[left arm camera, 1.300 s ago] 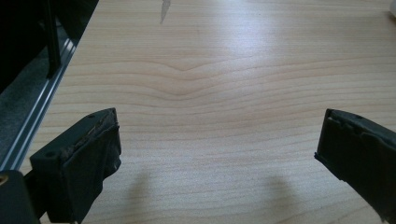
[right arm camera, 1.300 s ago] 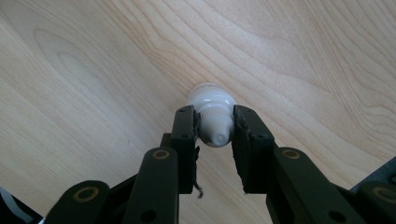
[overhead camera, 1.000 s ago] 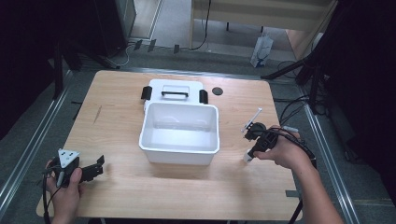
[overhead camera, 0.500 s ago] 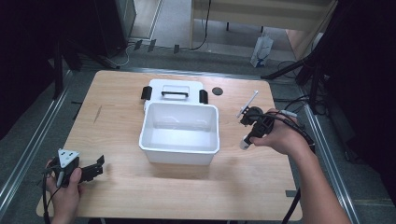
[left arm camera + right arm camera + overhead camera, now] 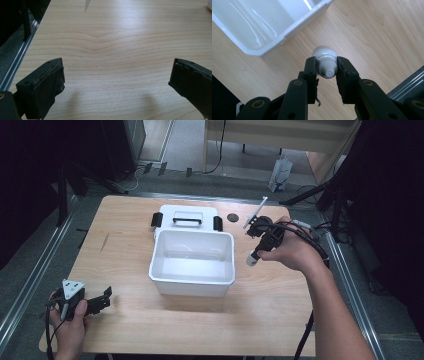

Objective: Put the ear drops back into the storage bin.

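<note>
Showing a mid-air carry of a small white bottle toward an open tub. Left, near the desk's (image 5: 125, 330) front-left corner: the left gripper (image 5: 106, 295) rests low over bare wood, its jaws spread wide with nothing between them, as the left gripper view confirms (image 5: 117, 82). Centre: a white plastic tub (image 5: 192, 287) stands open on the desk; its interior looks empty, with only glare on the smooth floor and walls, which the right gripper view (image 5: 262, 47) also shows. Just behind the tub, toward the far edge, lies its white lid (image 5: 187, 212) with a dark handle and black side latches; whether lid and tub touch cannot be told. A small dark disc (image 5: 232, 217) lies near the lid, toward the far-right corner. Right: the right gripper (image 5: 252, 257) is held above the desk just beside the tub's right wall, its jaws pinching the white bottle (image 5: 325, 62) across the ribbed cap end, the body pointing away from the camera. The bottle (image 5: 251, 259) is clear of the wood and outside the tub.

To do the carry well, the judgement is to keep the pinch firm, since the rounded cap could slip or swivel; lift enough to pass the rim without knocking it; bring the bottle over the middle of the tub; and lower it close to the floor before releasing, so that it neither bounces nor rolls against a wall.
</note>
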Tool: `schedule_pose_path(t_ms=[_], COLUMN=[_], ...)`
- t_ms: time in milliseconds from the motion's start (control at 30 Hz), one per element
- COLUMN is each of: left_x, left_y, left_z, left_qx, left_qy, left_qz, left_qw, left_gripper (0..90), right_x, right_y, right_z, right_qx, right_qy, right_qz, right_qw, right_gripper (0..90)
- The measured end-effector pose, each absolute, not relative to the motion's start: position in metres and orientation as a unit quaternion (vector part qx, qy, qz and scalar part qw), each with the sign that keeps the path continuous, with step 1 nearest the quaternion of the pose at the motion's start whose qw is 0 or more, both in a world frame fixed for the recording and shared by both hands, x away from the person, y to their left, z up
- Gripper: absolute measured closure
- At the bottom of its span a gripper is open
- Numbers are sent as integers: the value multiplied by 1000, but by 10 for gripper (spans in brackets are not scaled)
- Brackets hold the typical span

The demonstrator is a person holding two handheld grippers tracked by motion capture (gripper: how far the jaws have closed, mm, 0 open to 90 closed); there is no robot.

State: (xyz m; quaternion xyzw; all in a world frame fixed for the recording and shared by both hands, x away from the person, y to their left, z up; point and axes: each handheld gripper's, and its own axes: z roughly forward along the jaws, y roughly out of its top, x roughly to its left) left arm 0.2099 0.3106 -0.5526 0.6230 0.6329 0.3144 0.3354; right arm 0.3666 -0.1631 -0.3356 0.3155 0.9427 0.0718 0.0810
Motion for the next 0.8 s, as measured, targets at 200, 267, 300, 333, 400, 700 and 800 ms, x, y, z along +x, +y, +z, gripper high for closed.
schedule_pose_path(t_ms=[200,267,300,333,400,700,800], left_x=[210,210,210,210,210,210,210], left_y=[311,311,311,311,311,311,311], left_z=[-553,-553,-553,-553,-553,-553,-553], left_qx=[623,623,623,623,624,624,623], left_qy=[633,633,633,633,633,633,633], left_qz=[314,314,314,314,313,312,313], left_qw=[335,335,336,336,336,336,337], left_gripper=[6,6,6,6,6,6,6], right_x=[369,369,370,370,370,369,369], right_y=[-147,-142,-139,-137,-133,-110,-104], right_z=[-323,-319,-317,-316,-313,-304,-305], right_qx=[299,294,291,288,283,259,254], right_qy=[947,949,950,951,952,958,959], right_qz=[73,72,72,72,72,83,88], right_qw=[87,89,90,90,93,95,90], right_gripper=[717,718,718,718,718,717,717])
